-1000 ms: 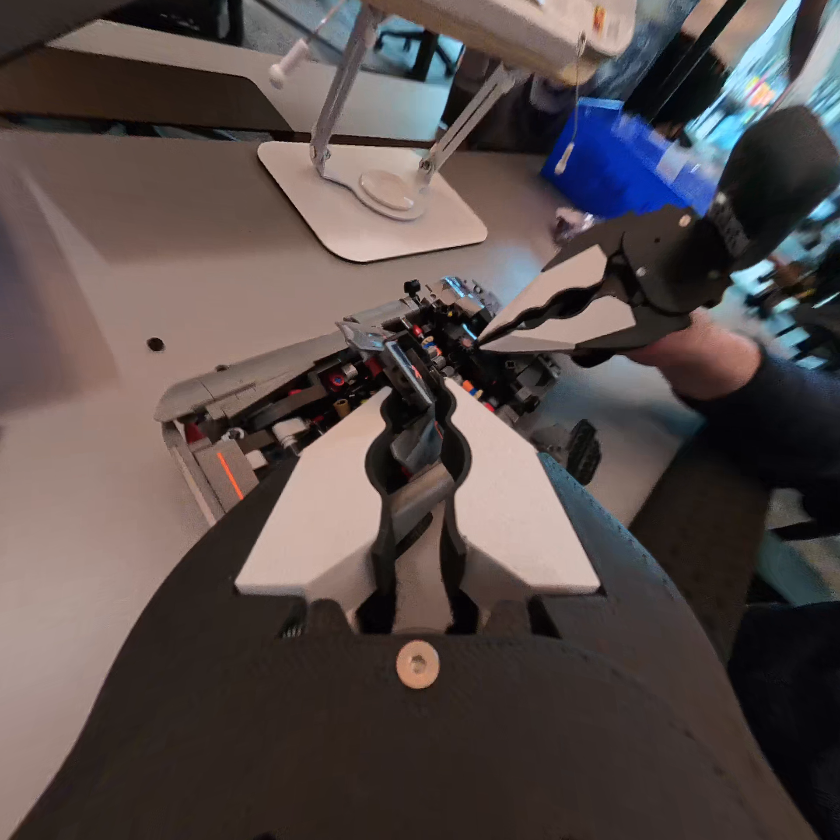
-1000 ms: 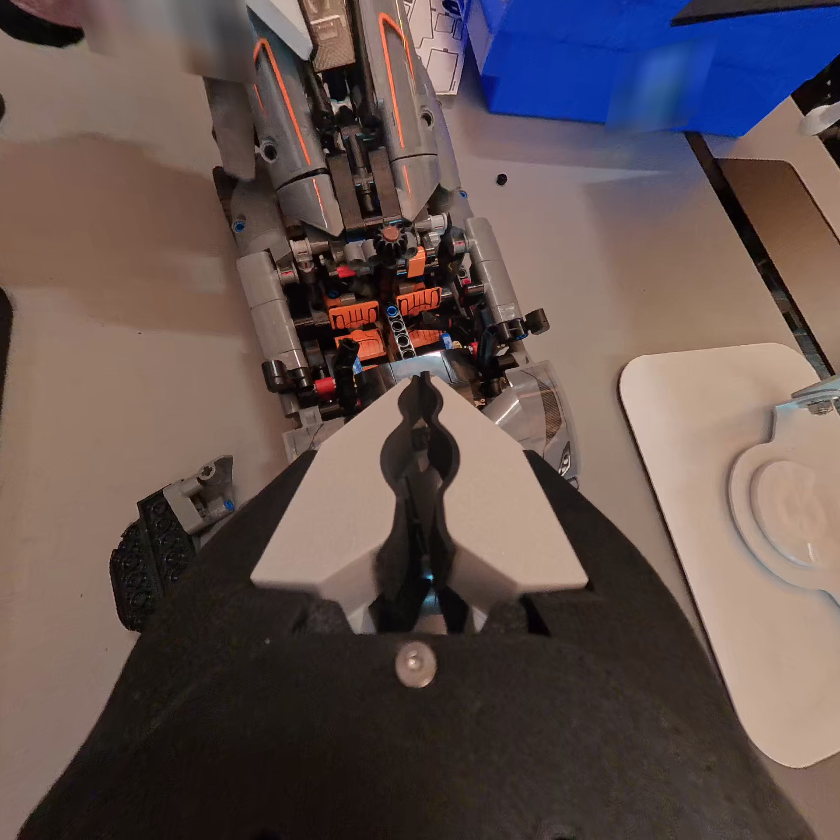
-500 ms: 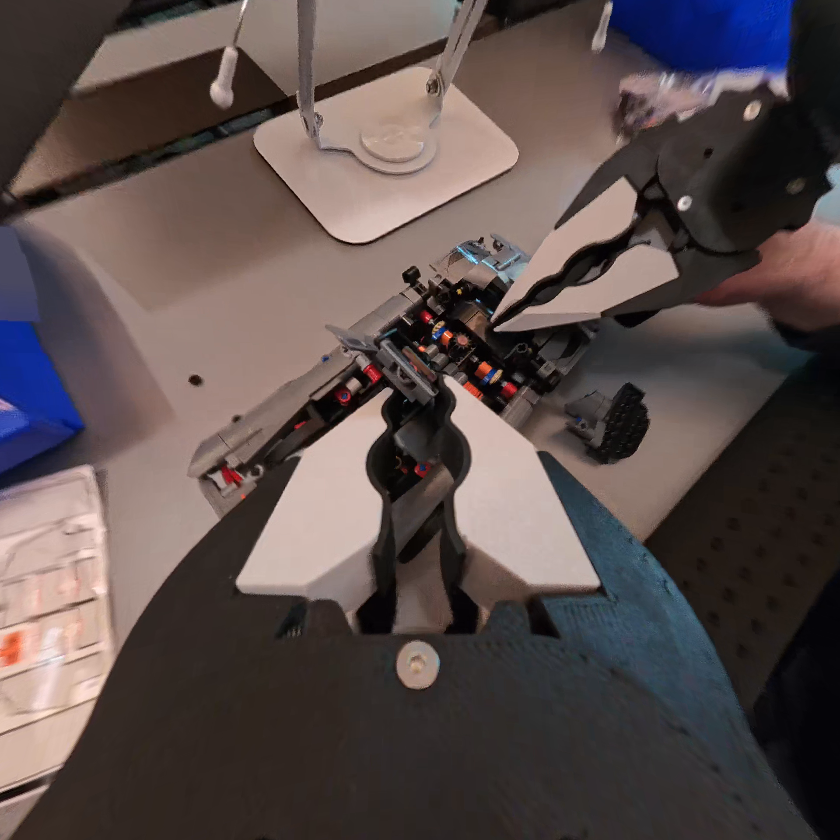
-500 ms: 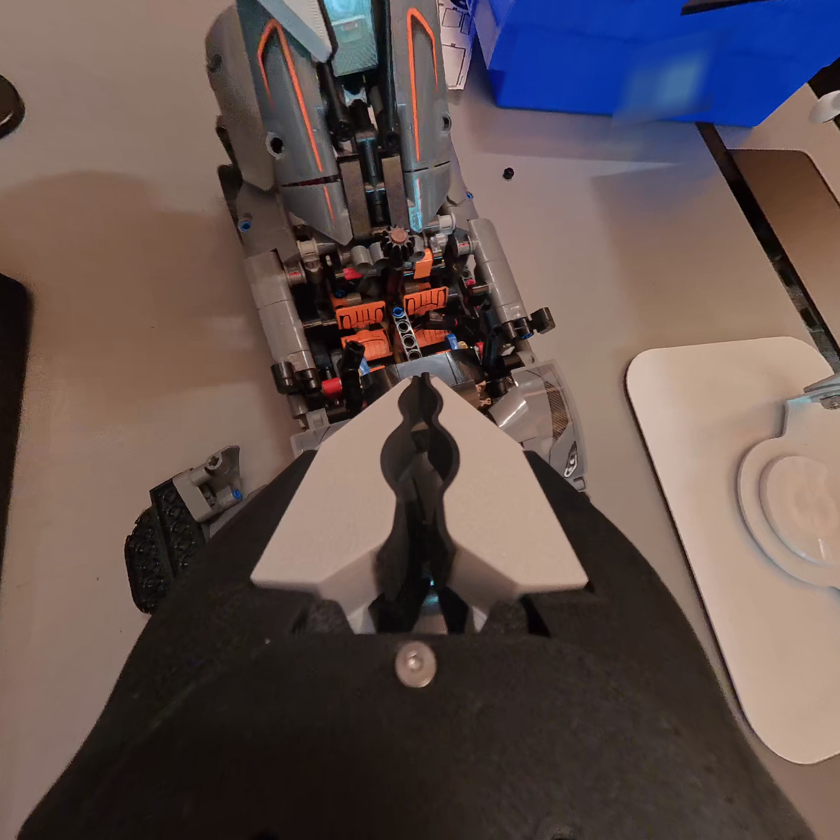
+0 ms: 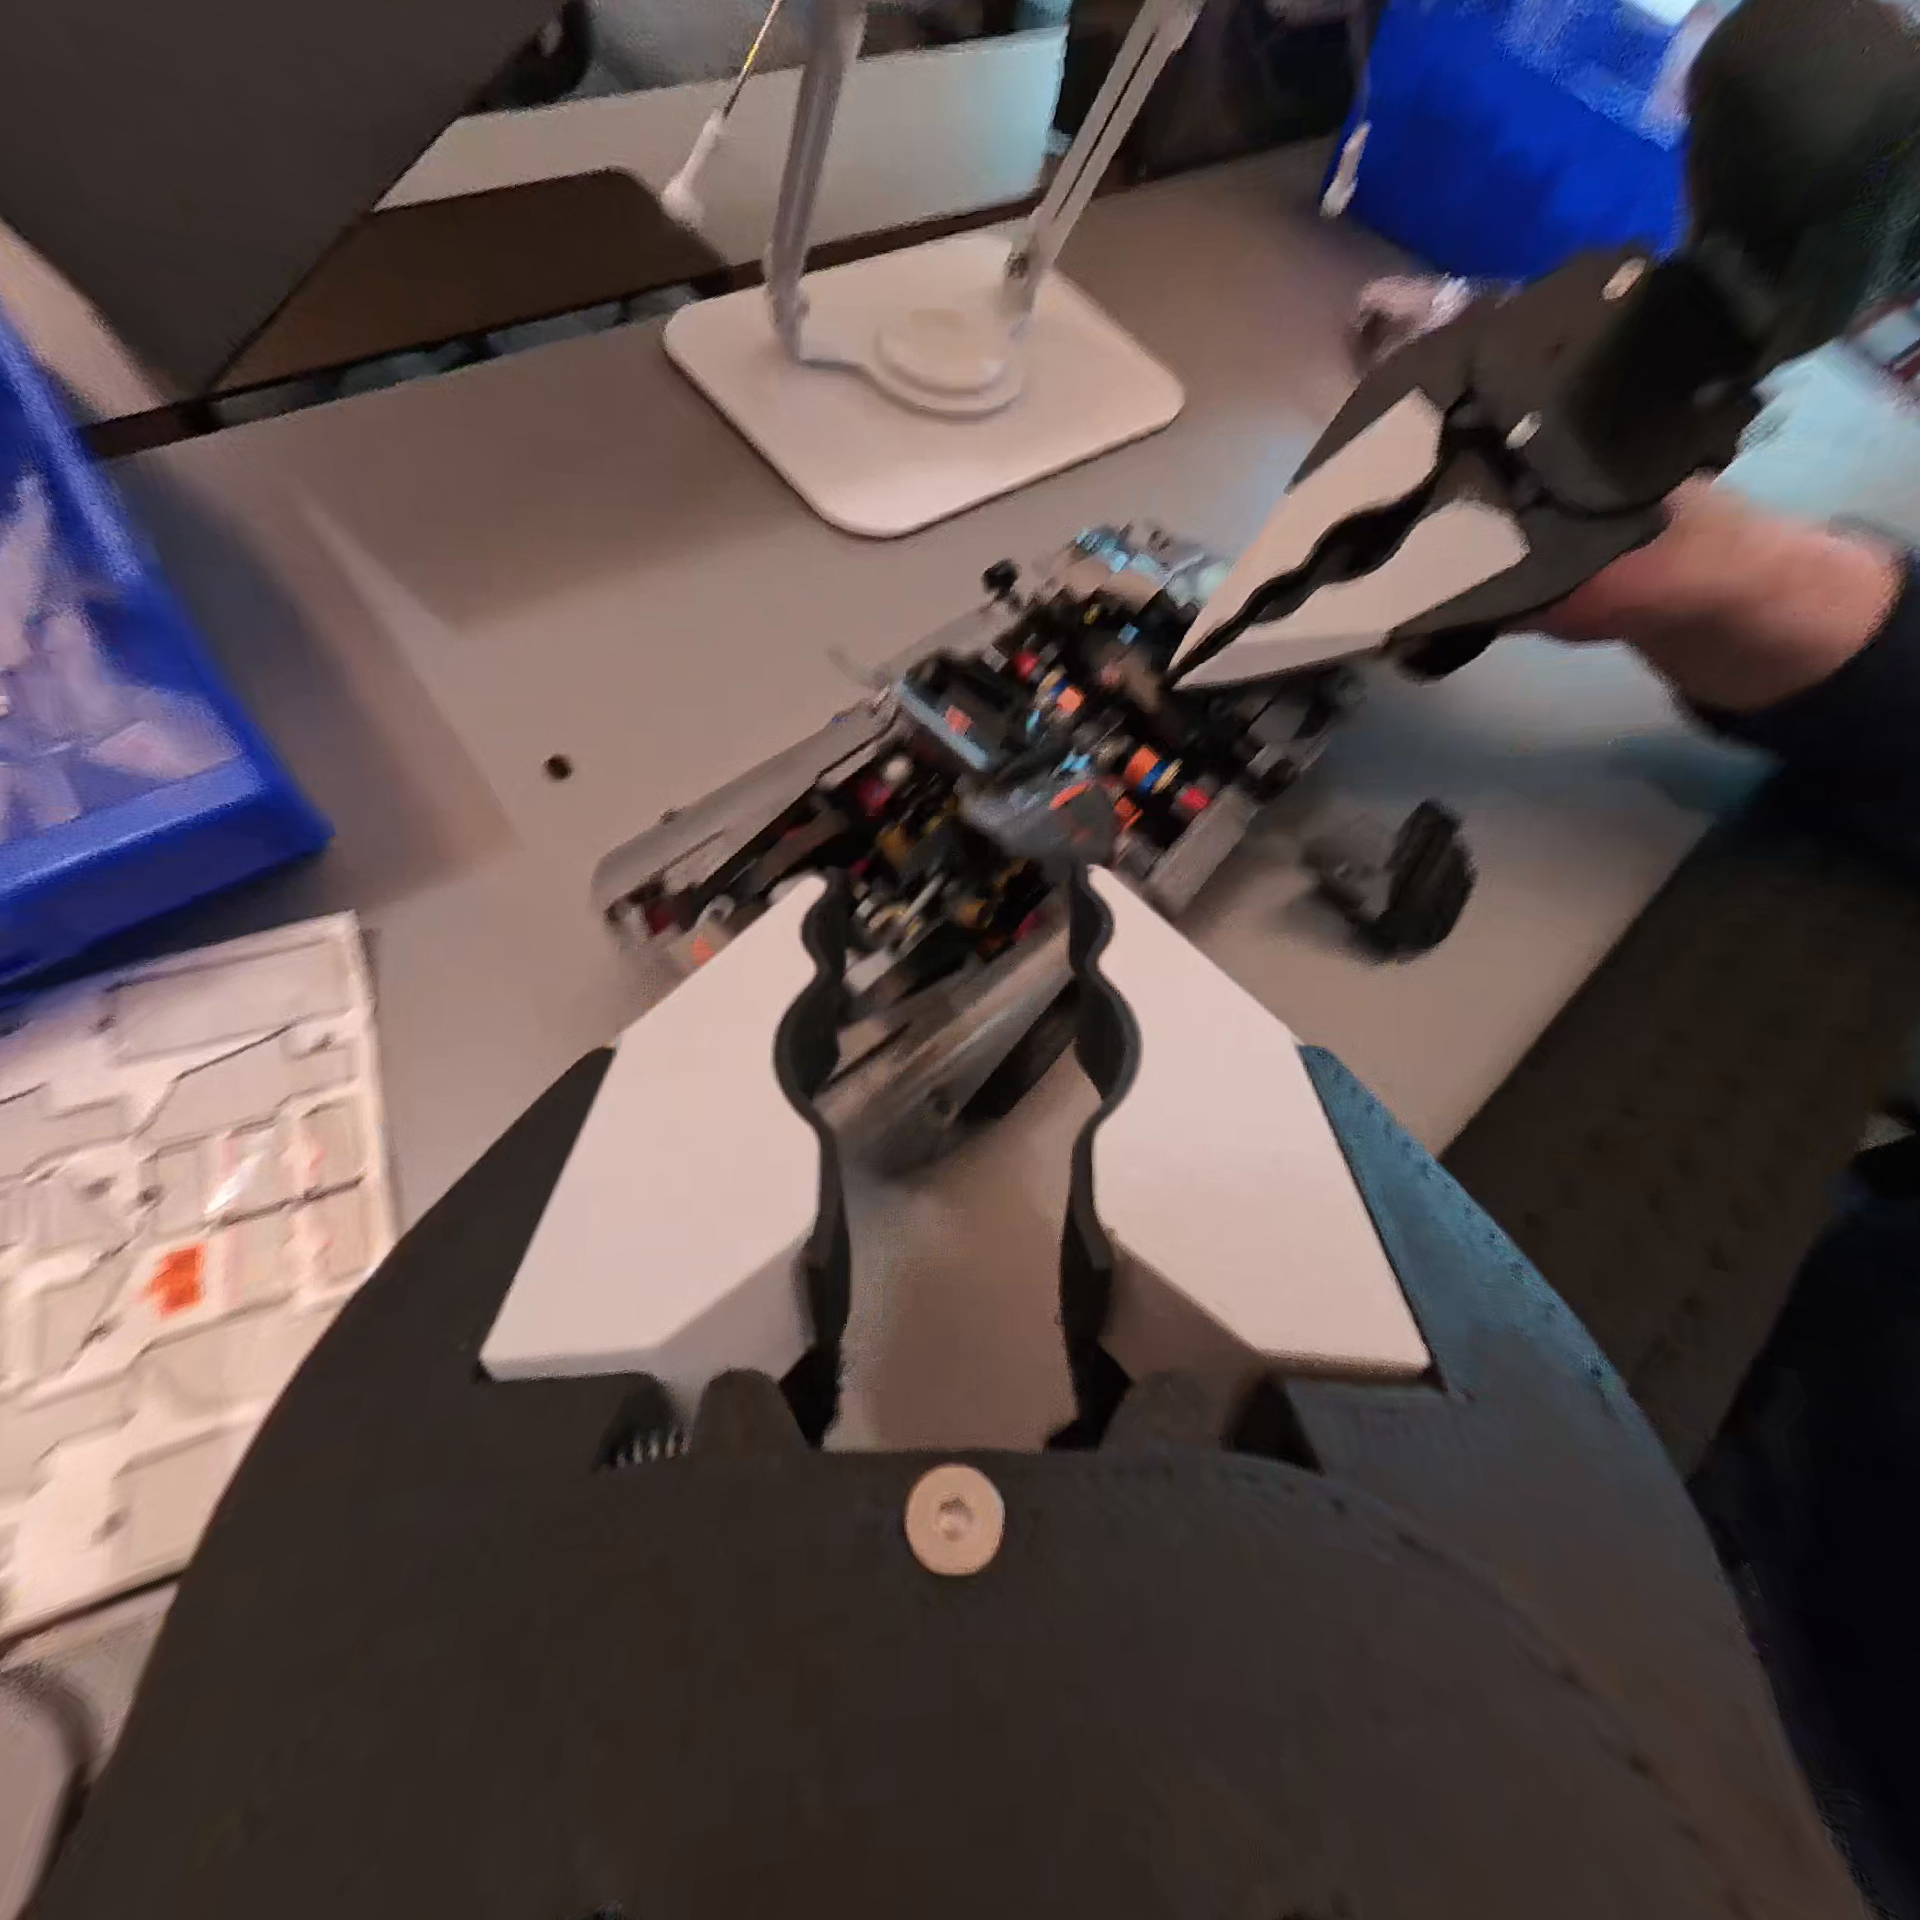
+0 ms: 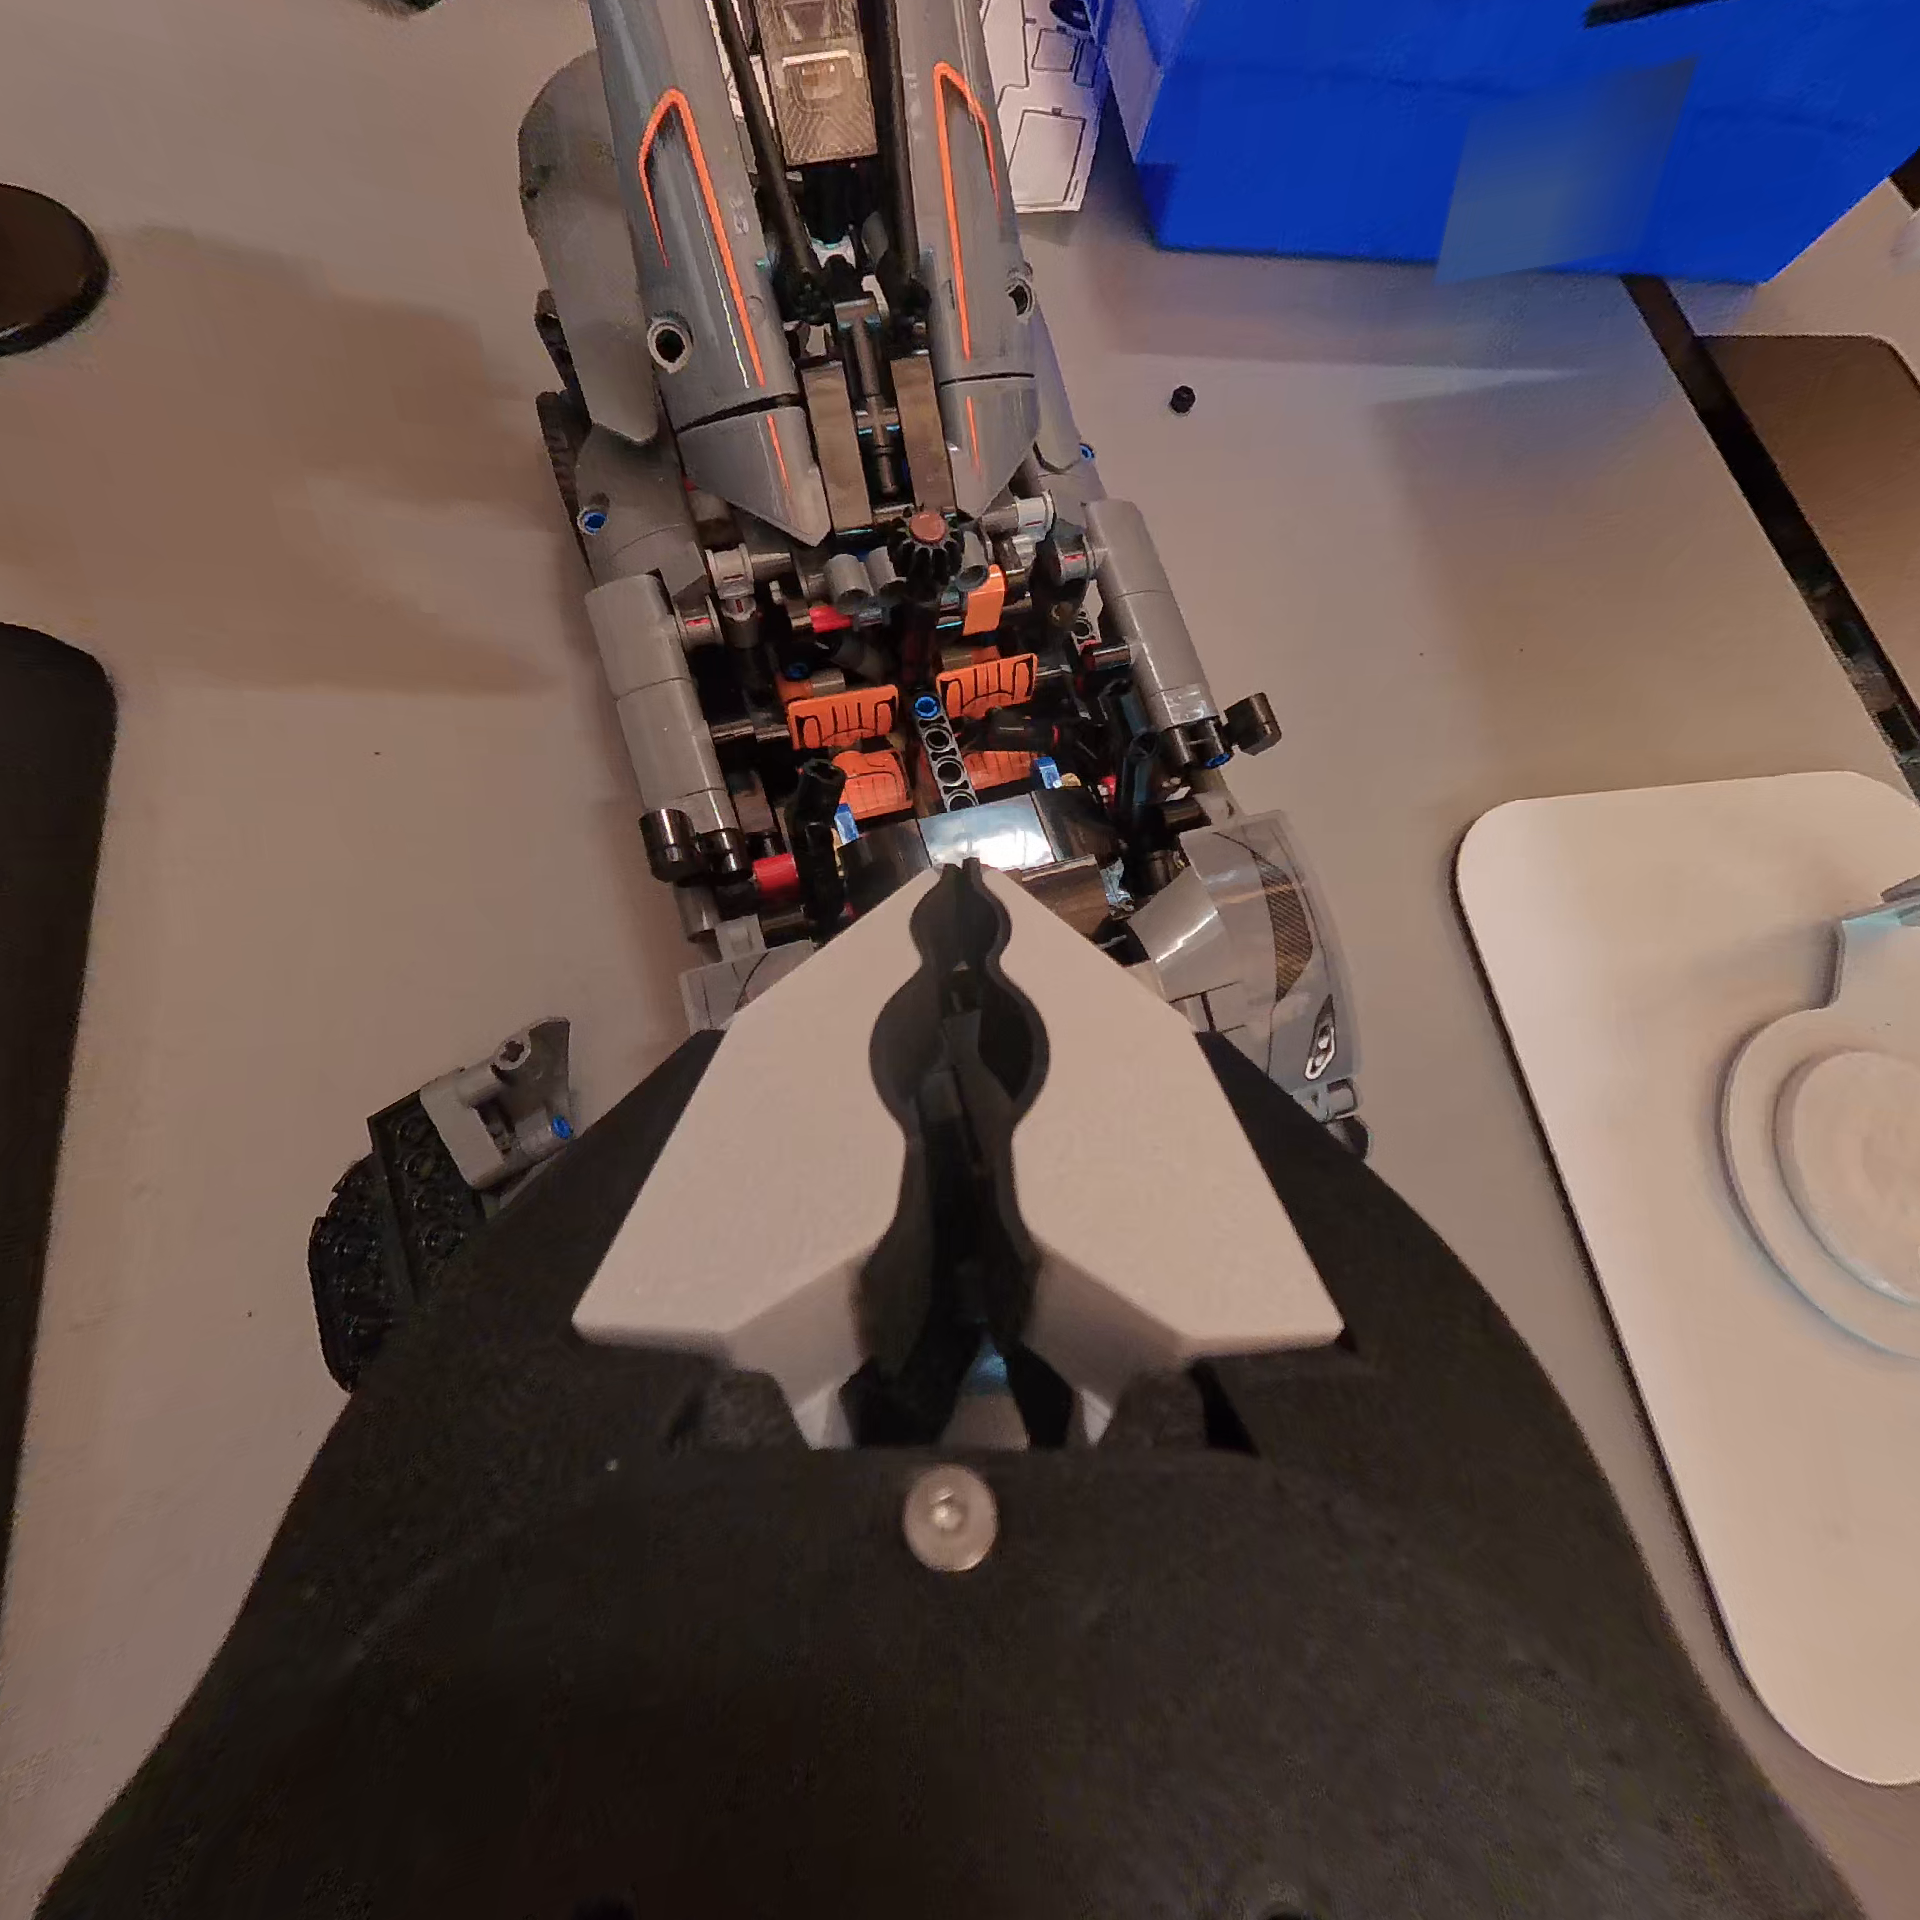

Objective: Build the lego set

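A grey, black and orange lego car [image 5: 997, 748] lies on the grey table [image 5: 520, 582]. It also shows in the right wrist view [image 6: 894, 623], lengthwise. My left gripper [image 5: 951, 894] is open, its fingers either side of the car's near grey end [image 5: 935, 1070], which is blurred. My right gripper [image 6: 961, 878] is shut, its tips resting on a glossy black panel [image 6: 997, 842] at the car's near end. It also shows in the left wrist view [image 5: 1195, 675], held by a hand. A loose black wheel piece [image 6: 416, 1216] lies beside the car; it also shows in the left wrist view [image 5: 1392, 883].
A blue bin [image 5: 114, 675] and an instruction sheet [image 5: 177, 1247] lie at the left. A white lamp base [image 5: 935, 416] stands behind the car and shows at the right in the right wrist view [image 6: 1662, 1143]. Another blue bin [image 6: 1455, 135] is at the far right. The table edge [image 5: 1507, 1091] runs close on the right. Left tips to right tips: about 15 cm. It is some 11 cm from my right tips to the loose black wheel piece [image 6: 416, 1216]. It turns up in the left wrist view [image 5: 1418, 878] as well.
My left gripper has opened, letting go of the grey part it was shut on, and has drawn back a little. My right gripper stays shut on the car's front end.
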Motion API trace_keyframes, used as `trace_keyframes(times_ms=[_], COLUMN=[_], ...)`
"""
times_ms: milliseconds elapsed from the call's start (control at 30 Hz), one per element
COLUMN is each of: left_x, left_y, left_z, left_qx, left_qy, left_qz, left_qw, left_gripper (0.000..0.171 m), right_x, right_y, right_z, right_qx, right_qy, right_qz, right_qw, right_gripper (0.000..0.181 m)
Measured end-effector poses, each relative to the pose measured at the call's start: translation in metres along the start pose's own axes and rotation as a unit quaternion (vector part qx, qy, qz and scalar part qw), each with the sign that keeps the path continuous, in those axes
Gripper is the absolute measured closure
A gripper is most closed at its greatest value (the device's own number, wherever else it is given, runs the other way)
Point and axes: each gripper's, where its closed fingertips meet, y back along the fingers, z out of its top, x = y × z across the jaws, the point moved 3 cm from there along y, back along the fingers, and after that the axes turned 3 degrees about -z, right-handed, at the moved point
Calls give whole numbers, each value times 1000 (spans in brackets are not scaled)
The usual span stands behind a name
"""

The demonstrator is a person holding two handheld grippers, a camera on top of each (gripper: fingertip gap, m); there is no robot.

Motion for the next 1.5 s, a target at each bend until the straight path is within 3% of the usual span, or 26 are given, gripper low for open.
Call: trace_keyframes(times_ms=[67,133,200,300,400,533,633,767,833,900,1067,1267,1367,1500], left_x=[2,1,-3,1,5,13,19,24,25,29,45,63,77,68], left_y=[5,-2,-17,-34,-33,-26,-11,-11,-11,-9,-1,7,25,52], left_z=[-14,-27,-41,-50,-48,-43,-23,-24,-20,-18,-10,-7,-7,-4], left_qx=[28,74,131,190,208,220,212,224,207,218,209,165,127,58], left_qy=[-30,-82,-177,-295,-317,-361,-393,-387,-374,-391,-376,-290,-237,-177], left_qz=[27,62,103,176,190,219,275,274,273,290,331,334,353,320], left_qw=[999,992,970,920,906,879,852,851,862,846,840,881,896,929], left_gripper=[112,107,97,112,143,147,164,165,166,167,167,167,167,167], right_x=[0,0,0,0,0,0,0,0,0,0,-1,-1,-1,-1], right_y=[0,0,0,1,1,1,1,1,1,1,1,1,1,1], right_z=[0,0,0,-1,-1,-1,-1,-1,-1,-1,-1,-1,-1,-1], right_qx=[1,2,2,1,0,-1,-2,-1,-1,-1,-3,-4,-4,-5], right_qy=[-1,-2,-4,-5,-5,-6,-4,-6,-6,-7,-9,-12,-10,-11], right_qz=[1,2,2,1,2,5,5,5,5,6,8,10,9,11], right_qw=[1000,1000,1000,1000,1000,1000,1000,1000,1000,1000,1000,1000,1000,1000], right_gripper=[181,181,181,181,181,181,181,181,181,181,181,181,181,181])
